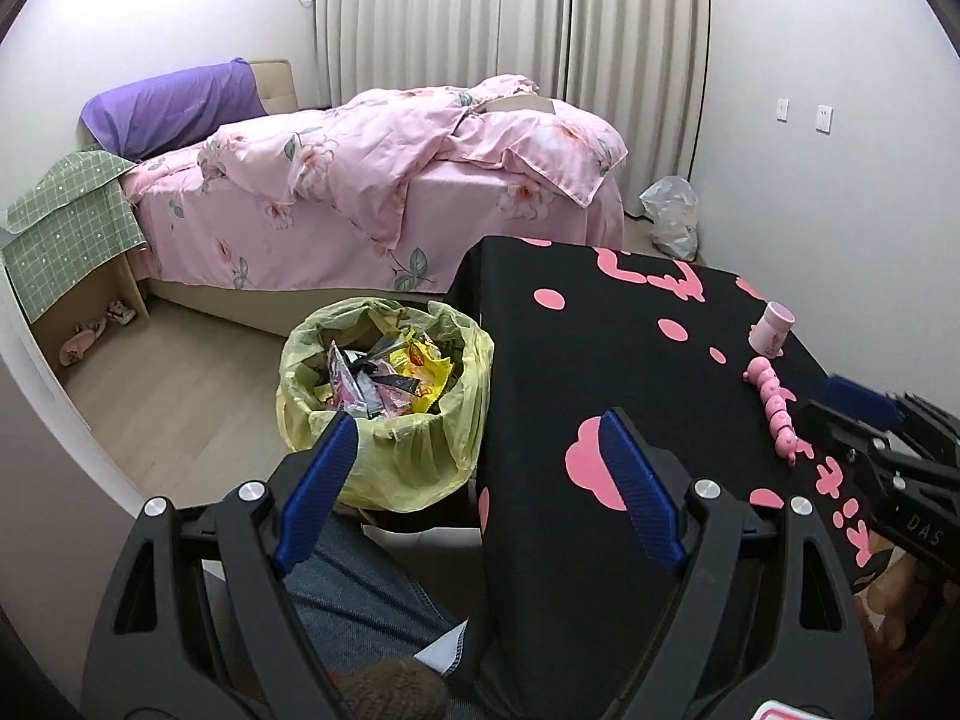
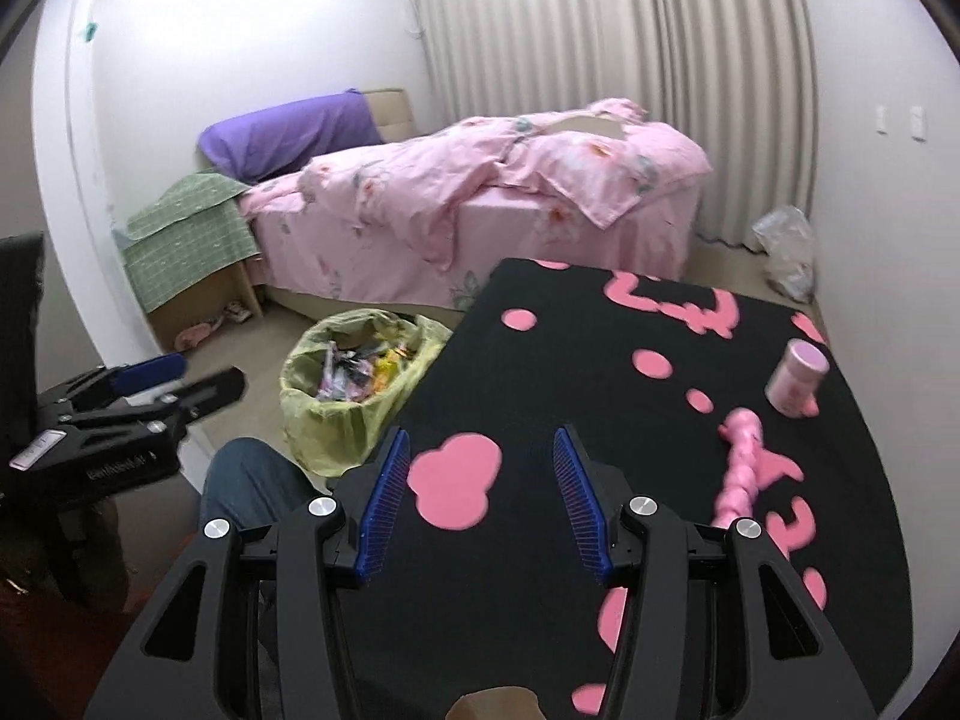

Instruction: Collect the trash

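A bin lined with a yellow bag (image 1: 384, 408) stands on the floor left of the table, full of wrappers (image 1: 390, 378); it also shows in the right wrist view (image 2: 354, 384). My left gripper (image 1: 477, 429) is open and empty, above the bin's near rim and the table's left edge. My right gripper (image 2: 480, 441) is open and empty over the black cloth with pink shapes (image 2: 600, 396). The right gripper also shows at the right of the left wrist view (image 1: 840, 399), and the left gripper at the left of the right wrist view (image 2: 198, 375).
A pink cup (image 2: 798, 378) and a pink bead toy (image 2: 741, 468) lie on the table's right side. A bed with pink bedding (image 1: 384, 180) stands behind. A clear plastic bag (image 1: 672, 222) sits by the far wall. A green-clothed nightstand (image 1: 66, 234) is at left.
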{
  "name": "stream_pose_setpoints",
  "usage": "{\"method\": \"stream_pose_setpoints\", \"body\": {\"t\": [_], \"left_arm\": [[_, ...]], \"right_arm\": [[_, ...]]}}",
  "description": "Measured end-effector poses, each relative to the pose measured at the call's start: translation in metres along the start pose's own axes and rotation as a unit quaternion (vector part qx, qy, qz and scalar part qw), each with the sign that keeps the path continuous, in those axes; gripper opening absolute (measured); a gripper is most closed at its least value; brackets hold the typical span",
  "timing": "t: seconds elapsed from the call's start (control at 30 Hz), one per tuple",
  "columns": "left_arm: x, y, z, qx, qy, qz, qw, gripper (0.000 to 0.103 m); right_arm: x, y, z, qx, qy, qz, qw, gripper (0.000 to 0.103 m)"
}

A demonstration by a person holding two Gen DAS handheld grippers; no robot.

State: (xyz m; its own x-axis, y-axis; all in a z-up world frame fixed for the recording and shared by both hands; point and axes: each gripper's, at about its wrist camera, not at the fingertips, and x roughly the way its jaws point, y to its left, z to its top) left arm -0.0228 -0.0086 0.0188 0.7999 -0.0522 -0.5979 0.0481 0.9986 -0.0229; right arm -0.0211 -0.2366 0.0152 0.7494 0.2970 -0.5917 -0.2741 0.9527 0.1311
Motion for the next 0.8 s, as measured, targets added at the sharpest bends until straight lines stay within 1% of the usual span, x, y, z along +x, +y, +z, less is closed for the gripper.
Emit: {"method": "stream_pose_setpoints", "body": {"t": [0.17,0.37,0.8], "left_arm": [[-0.003,0.001,0.0,-0.001,0.001,-0.003,1.0,0.078],[-0.007,-0.006,-0.001,0.005,0.004,-0.012,0.9999,0.078],[-0.007,-0.012,-0.002,0.016,0.006,-0.021,0.9996,0.078]], "right_arm": [[-0.009,0.002,-0.01,-0.001,0.002,-0.011,1.0,0.048],[-0.018,0.006,-0.009,-0.011,-0.011,-0.027,1.0,0.048],[-0.022,0.006,-0.008,-0.008,-0.012,-0.03,0.999,0.048]]}}
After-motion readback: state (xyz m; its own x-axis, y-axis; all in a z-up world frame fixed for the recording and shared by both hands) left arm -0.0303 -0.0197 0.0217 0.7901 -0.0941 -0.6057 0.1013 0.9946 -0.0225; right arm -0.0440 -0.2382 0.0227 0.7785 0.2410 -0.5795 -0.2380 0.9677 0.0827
